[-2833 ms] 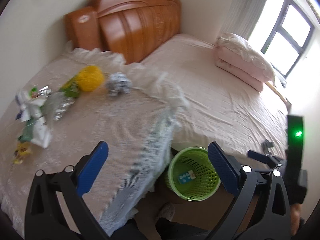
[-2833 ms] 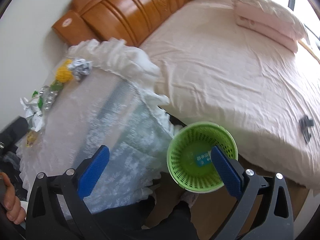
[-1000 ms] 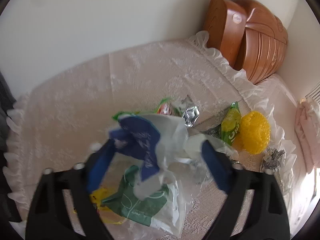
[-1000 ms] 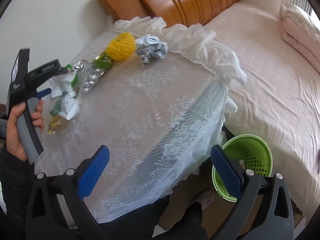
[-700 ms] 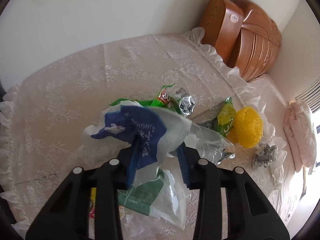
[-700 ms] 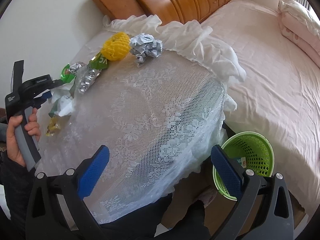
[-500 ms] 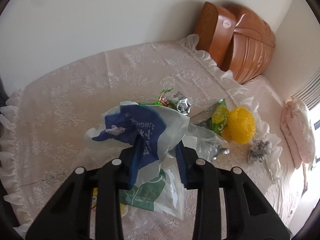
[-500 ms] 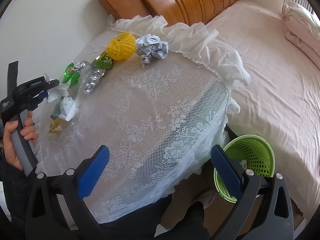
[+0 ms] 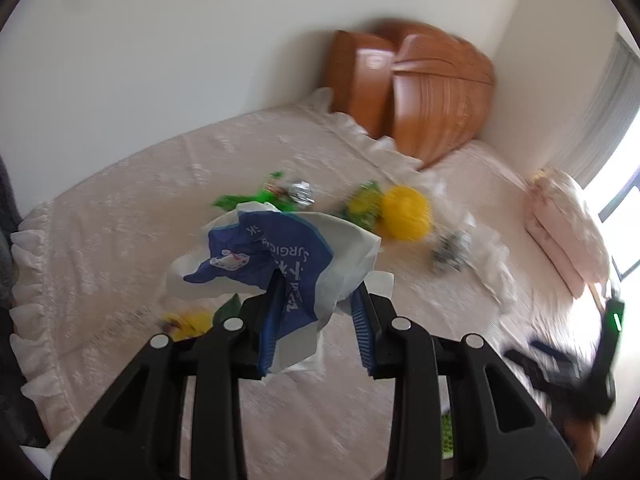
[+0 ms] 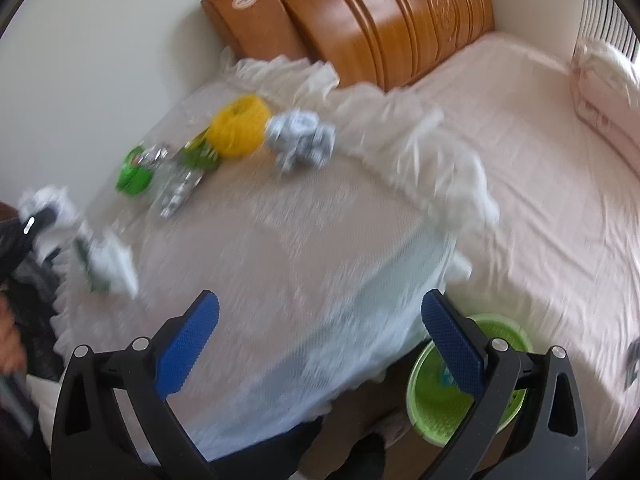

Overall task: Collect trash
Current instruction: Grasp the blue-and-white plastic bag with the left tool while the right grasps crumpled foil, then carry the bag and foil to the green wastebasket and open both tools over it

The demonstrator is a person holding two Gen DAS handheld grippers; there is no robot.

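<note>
Two hand-held grippers are in your hands. Your left hand-held gripper point(image 9: 316, 316) is clenched on a crumpled blue-and-white wrapper point(image 9: 276, 256), low in the middle of the left wrist view; the wrapper bulges up and to the left above the blue pads point(image 9: 270, 320) and hangs a little below them. Your right hand-held gripper point(image 10: 320, 340) is released, its blue pads well apart at the bottom of the right wrist view with nothing between them.

Beyond the wrapper, more trash lies on the lace-covered surface point(image 9: 120, 240): a small yellow wrapper point(image 9: 188, 320) just left of the left gripper's fingers, a green and silver foil packet point(image 9: 280, 192) above the wrapper, and to the right of that a green snack bag point(image 9: 364, 204) touching a yellow foam net point(image 9: 406, 212). A crumpled grey paper ball point(image 9: 452, 250) sits further right, near the frilled edge.

In the right wrist view the same net point(image 10: 240, 126) and paper ball point(image 10: 300, 136) lie side by side in the upper middle, and a white and green wrapper point(image 10: 108, 264) rests at mid left, blurred. A green basket point(image 10: 468, 380) stands on the floor at lower right, partly behind your right pad, between the surface and the bed point(image 10: 540, 160). The wooden headboard point(image 10: 384, 20) fills the top.
</note>
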